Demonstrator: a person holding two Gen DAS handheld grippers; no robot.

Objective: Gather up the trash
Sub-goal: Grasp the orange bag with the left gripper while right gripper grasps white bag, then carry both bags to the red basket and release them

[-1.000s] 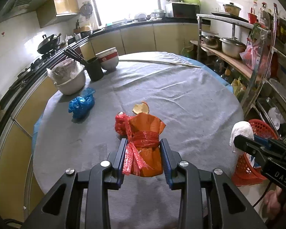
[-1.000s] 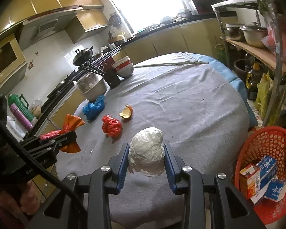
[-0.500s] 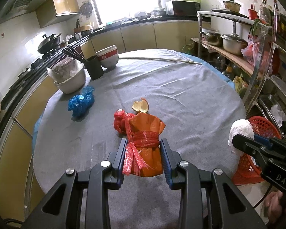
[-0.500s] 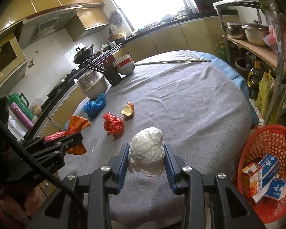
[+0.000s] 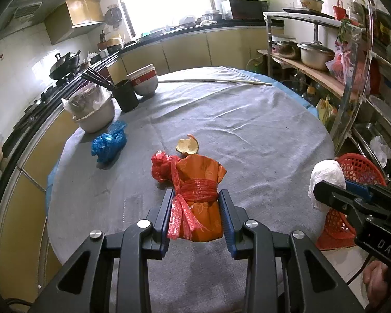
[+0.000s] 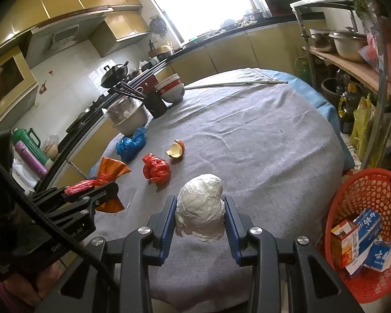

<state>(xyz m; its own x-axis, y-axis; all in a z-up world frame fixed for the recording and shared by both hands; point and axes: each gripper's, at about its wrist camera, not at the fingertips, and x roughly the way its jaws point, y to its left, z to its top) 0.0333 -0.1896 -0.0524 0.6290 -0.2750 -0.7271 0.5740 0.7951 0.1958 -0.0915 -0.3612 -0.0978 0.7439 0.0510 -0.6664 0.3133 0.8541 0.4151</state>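
My left gripper [image 5: 196, 198] is shut on an orange bag tied with red plastic [image 5: 199, 195], held above the grey table [image 5: 247, 135]. The same orange bag [image 6: 109, 174] shows at the left of the right wrist view. My right gripper [image 6: 199, 203] is shut on a white crumpled paper wad [image 6: 199, 208]; that wad [image 5: 324, 180] appears at the right of the left wrist view. On the cloth lie a red plastic bag [image 6: 156, 169], a blue plastic bag [image 6: 131, 144] and an orange peel [image 6: 176, 151]. A red mesh basket [image 6: 362, 190] stands on the floor at the right.
Small cartons [image 6: 357, 240] lie in the basket. At the table's far left stand a covered bowl [image 5: 91, 109], a black chopstick holder [image 5: 126, 95] and stacked bowls [image 5: 143, 82]. A long stick [image 5: 216, 80] lies at the far edge. A metal shelf rack [image 5: 352, 78] flanks the right side.
Both grippers keep their loads. In the right wrist view the left gripper with the orange bag has drifted slightly toward the table; the view over the table shifted a little.
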